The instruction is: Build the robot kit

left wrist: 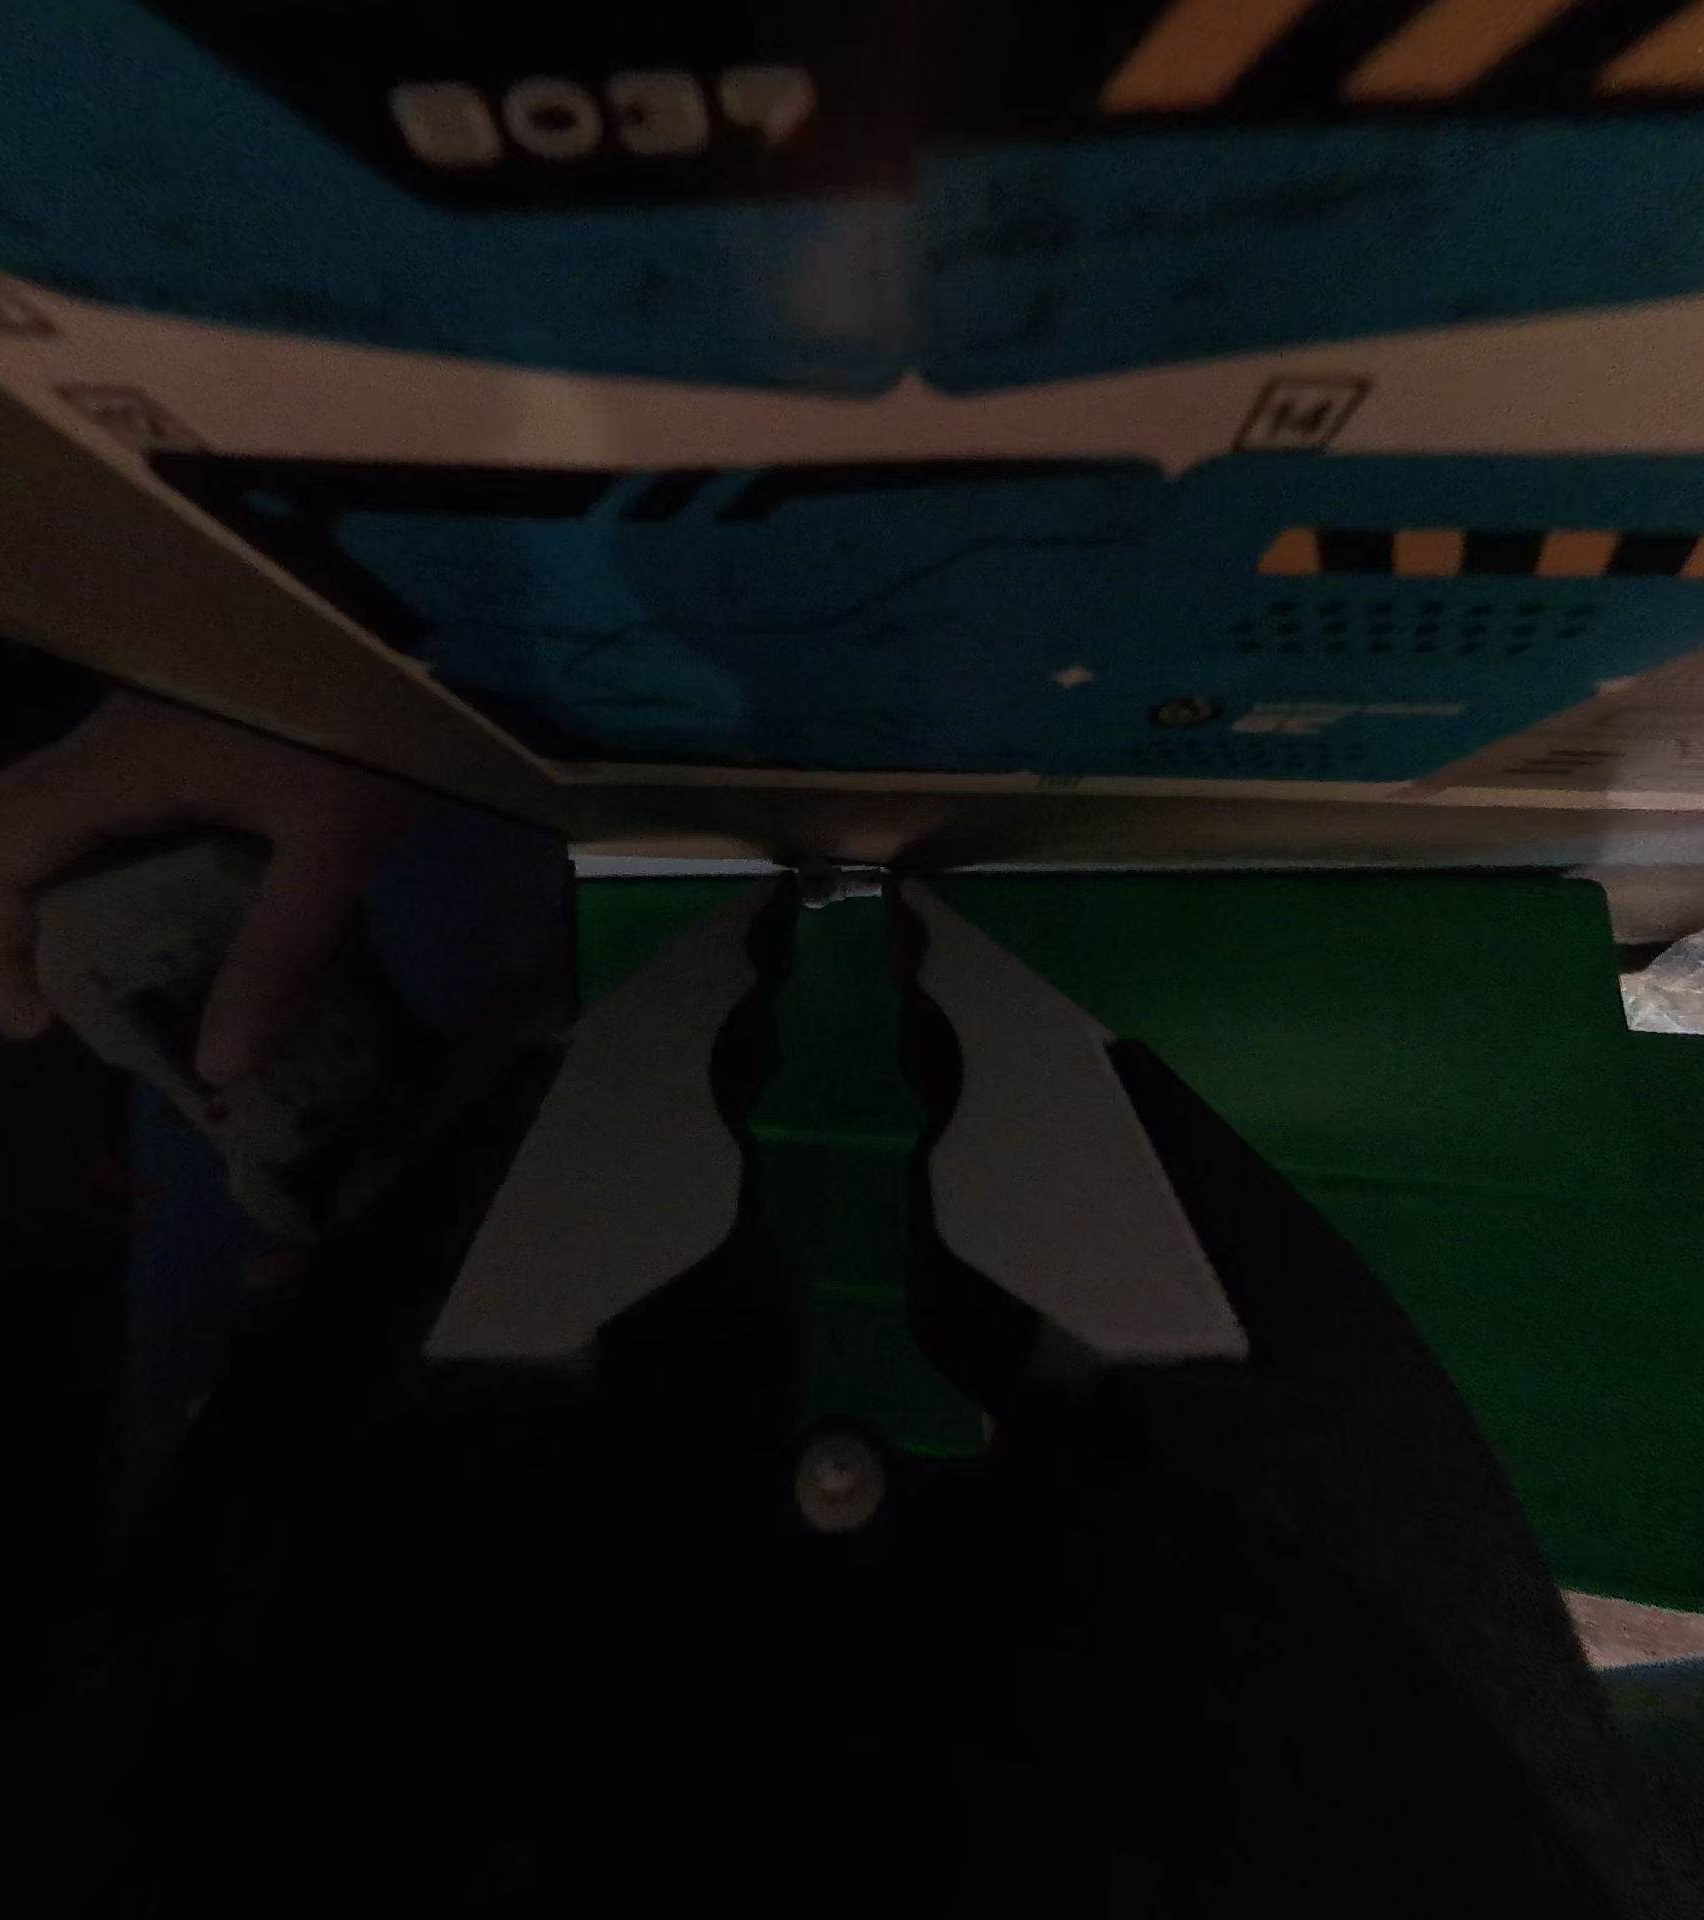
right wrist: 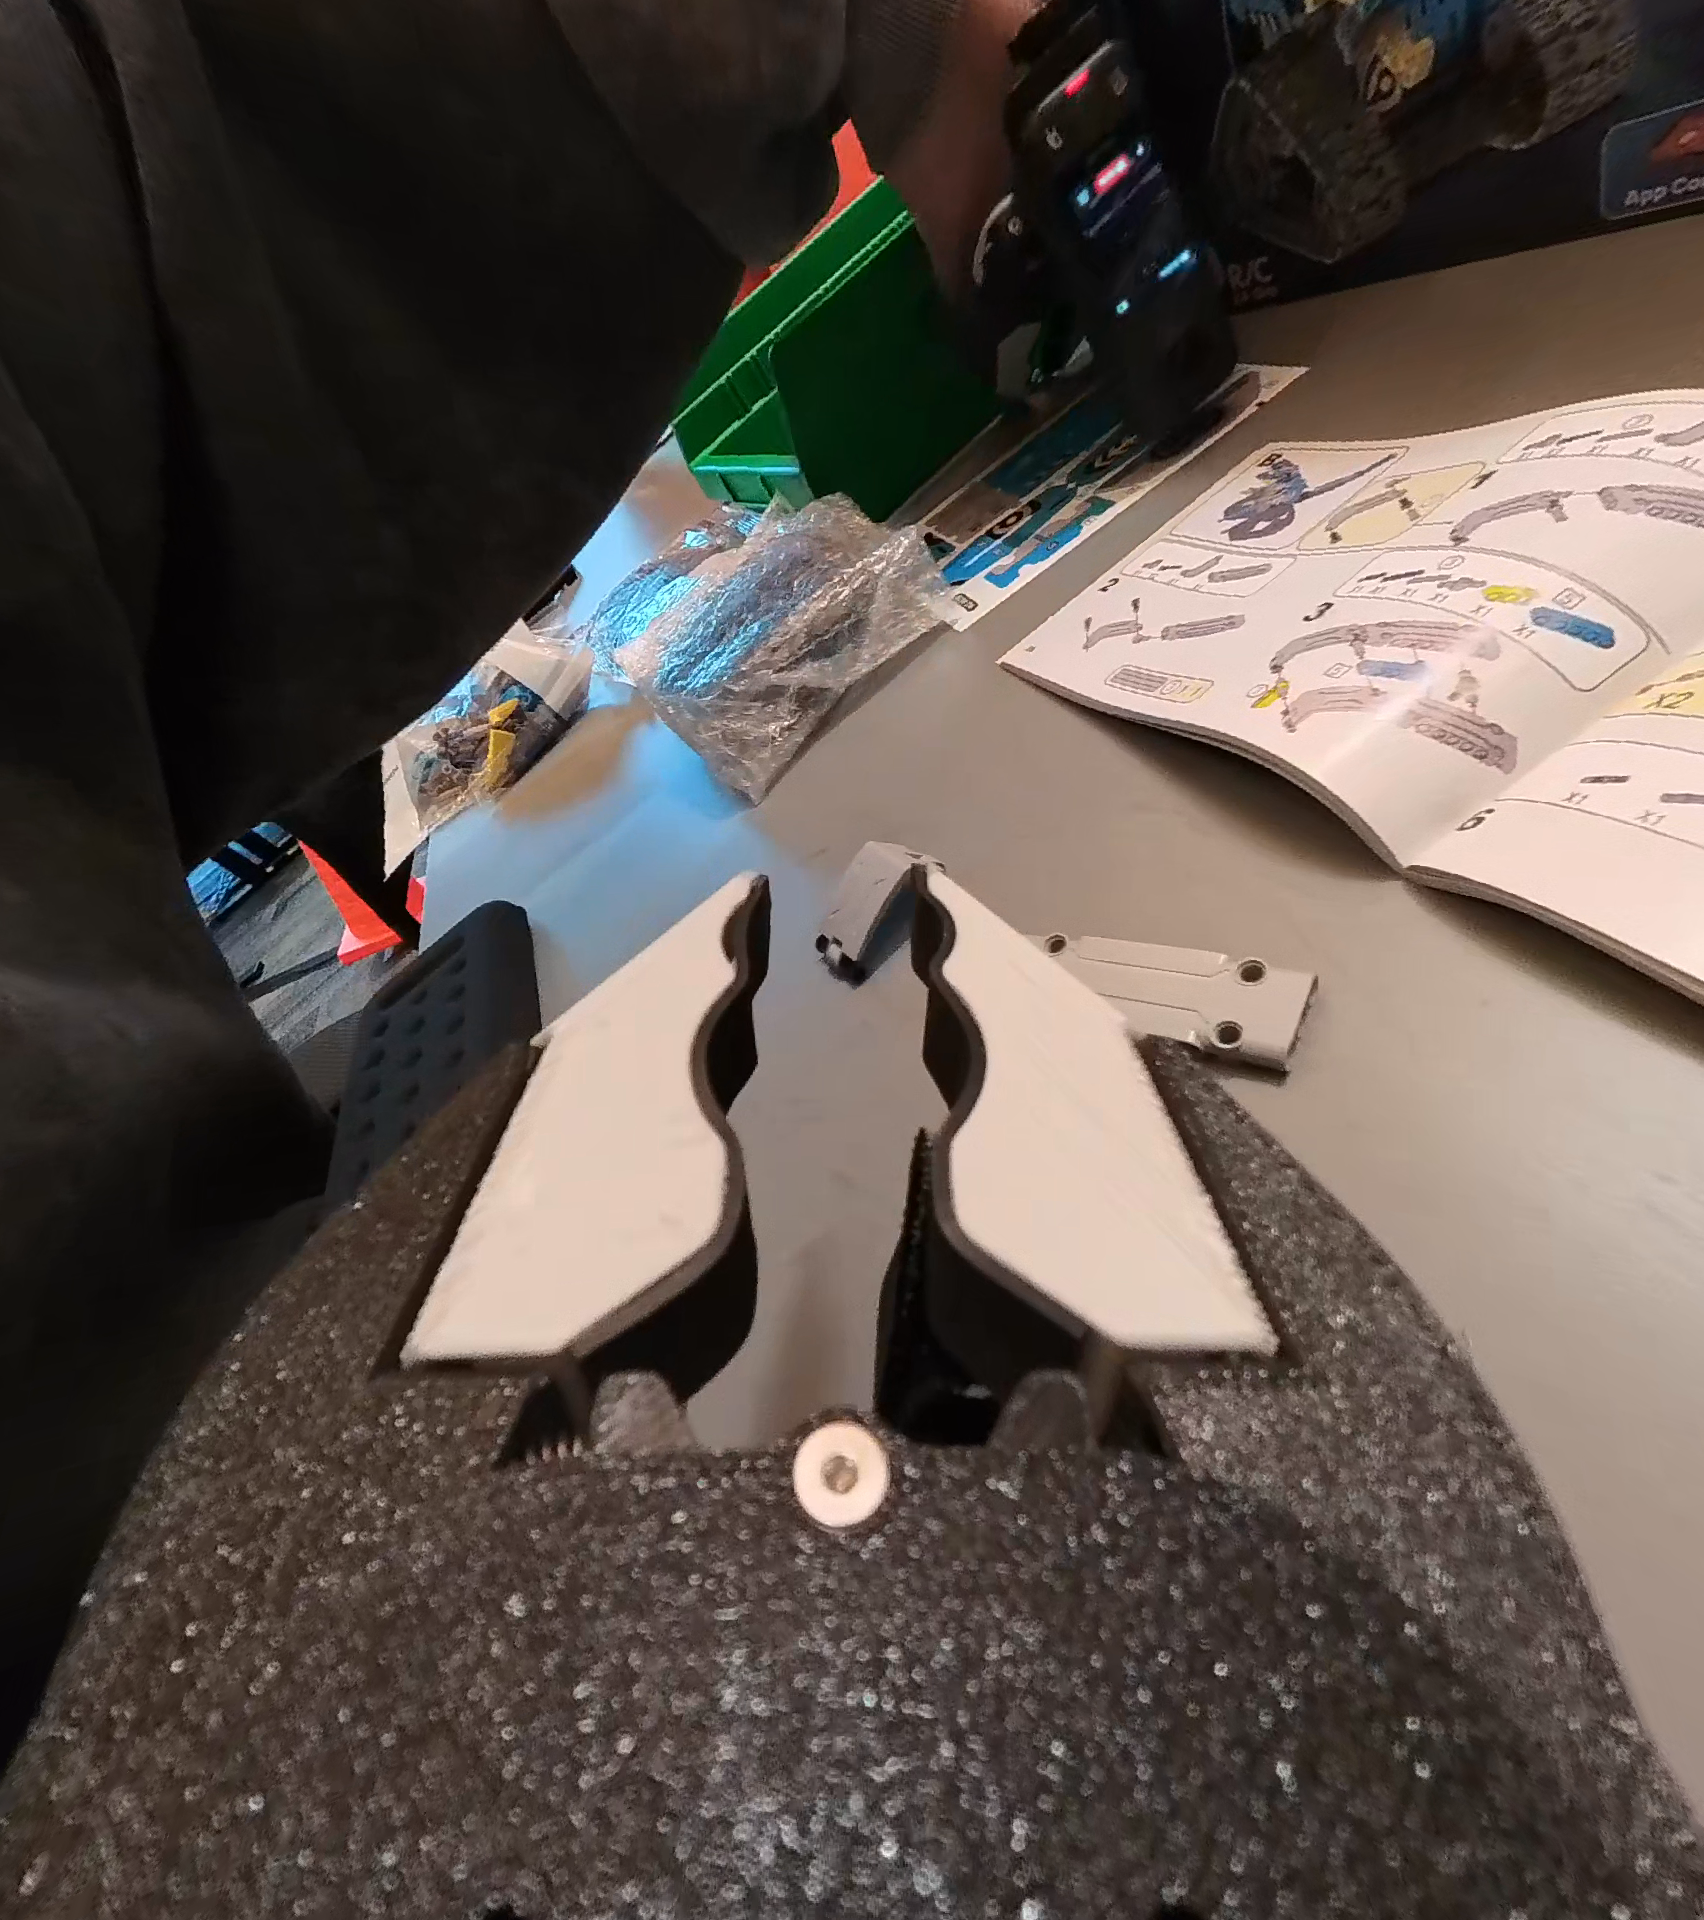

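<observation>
Left gripper (left wrist: 840,883) tips nearly closed at a sticker sheet's (left wrist: 827,623) edge beside a green bin (left wrist: 1347,1091), contents unseen; right gripper (right wrist: 843,883) parted, empty, above grey parts (right wrist: 1180,987); clear bags (right wrist: 765,623) hold small pieces.

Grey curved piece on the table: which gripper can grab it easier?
Right. The right gripper is open with the grey piece at its fingertips. The left gripper is off at the green bin and sticker sheet.

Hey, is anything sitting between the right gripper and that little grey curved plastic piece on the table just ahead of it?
Nothing visible does. The small grey curved plastic piece lies on the grey table right at the open right gripper's fingertips. The flat grey plate lies off to the right.
</observation>
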A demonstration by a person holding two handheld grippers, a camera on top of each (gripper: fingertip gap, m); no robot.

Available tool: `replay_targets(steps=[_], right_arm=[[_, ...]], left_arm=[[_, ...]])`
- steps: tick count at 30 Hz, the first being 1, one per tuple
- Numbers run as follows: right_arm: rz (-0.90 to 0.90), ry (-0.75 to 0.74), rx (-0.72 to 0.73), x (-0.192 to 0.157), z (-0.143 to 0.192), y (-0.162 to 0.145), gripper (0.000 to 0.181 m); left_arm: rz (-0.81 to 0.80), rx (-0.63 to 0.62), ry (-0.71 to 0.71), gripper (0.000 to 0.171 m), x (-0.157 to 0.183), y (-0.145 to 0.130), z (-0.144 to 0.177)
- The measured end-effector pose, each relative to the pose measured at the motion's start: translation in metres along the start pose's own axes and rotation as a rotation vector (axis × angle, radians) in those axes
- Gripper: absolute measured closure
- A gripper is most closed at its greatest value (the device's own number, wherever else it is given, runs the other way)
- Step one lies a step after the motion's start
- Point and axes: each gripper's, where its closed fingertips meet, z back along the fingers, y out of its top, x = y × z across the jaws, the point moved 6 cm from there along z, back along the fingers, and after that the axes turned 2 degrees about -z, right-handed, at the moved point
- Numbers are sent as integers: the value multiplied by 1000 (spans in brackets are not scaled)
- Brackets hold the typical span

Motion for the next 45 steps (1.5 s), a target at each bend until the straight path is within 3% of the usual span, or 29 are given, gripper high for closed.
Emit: replay_targets(steps=[3,7,9,12,17,19,22,24,26,28,32,37,45], right_arm=[[0,-2,8,0,1,1,156],[-2,-18,30,3,4,4,157],[12,-30,44,4,6,6,157],[-21,29,95,2,10,13,156],[-300,401,241,-6,26,34,141],[-437,564,271,-9,29,39,131],[-541,829,266,-25,35,44,135],[-564,930,216,-35,33,41,135],[-572,1054,201,-47,37,43,143],[-548,1085,155,-57,34,39,144],[-552,1170,138,-69,34,39,156],[-548,1129,124,-67,31,35,171],[-565,1096,86,-63,27,31,174]], left_arm=[[18,33,18,157,6,-2,6],[101,234,92,156,22,-1,51],[164,440,140,157,38,6,96],[234,848,255,157,73,23,182],[307,1540,414,156,150,41,306],[324,1798,427,156,177,43,336],[296,2146,356,156,215,46,364],[255,2280,328,157,234,48,373],[218,2336,348,157,249,51,376],[179,2349,373,157,259,55,378],[131,2299,438,157,271,69,378],[142,2263,536,156,273,75,376],[137,2167,673,156,272,79,370]])
